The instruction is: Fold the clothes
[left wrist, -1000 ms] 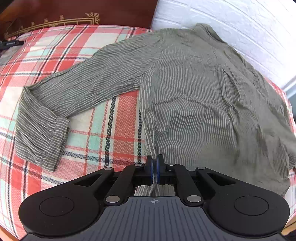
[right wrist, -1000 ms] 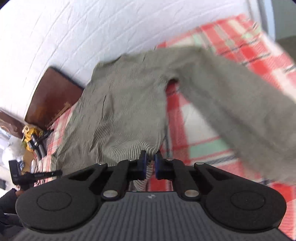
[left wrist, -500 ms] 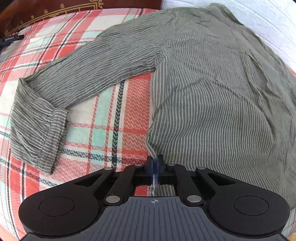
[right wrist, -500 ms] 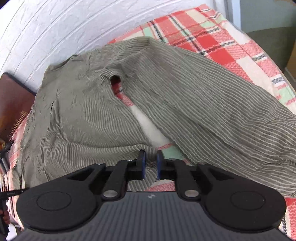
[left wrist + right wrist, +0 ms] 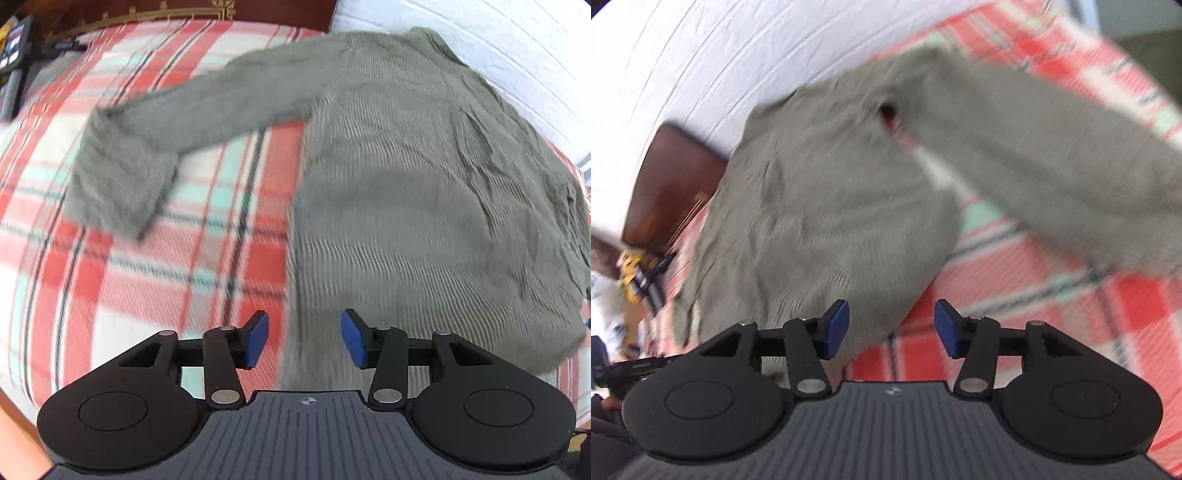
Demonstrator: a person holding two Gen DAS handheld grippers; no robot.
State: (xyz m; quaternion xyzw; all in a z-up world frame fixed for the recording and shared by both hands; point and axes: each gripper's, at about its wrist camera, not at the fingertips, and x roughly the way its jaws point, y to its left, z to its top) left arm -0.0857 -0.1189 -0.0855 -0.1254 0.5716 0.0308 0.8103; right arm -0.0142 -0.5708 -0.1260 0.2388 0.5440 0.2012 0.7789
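A grey-green striped long-sleeved shirt [image 5: 406,192] lies spread flat on a red, white and mint plaid blanket [image 5: 129,280]. One sleeve [image 5: 192,122] stretches out to the left, its cuff [image 5: 118,184] turned down. My left gripper [image 5: 304,339] hovers open over the shirt's lower left hem, holding nothing. In the right wrist view the same shirt [image 5: 820,214] is blurred, its other sleeve [image 5: 1052,166] running off to the right. My right gripper [image 5: 891,328] is open above the hem's other corner, with nothing between its blue pads.
A white brick wall [image 5: 498,44] runs behind the bed. A dark wooden headboard [image 5: 166,11] with gold trim stands at the far end, also seen as a headboard [image 5: 668,184] in the right wrist view. Dark and yellow gear [image 5: 635,266] sits beside the bed.
Both grippers were shut on the shirt's bottom hem; both have opened and let it go. The shirt has settled flat, and both views are moving and blurred.
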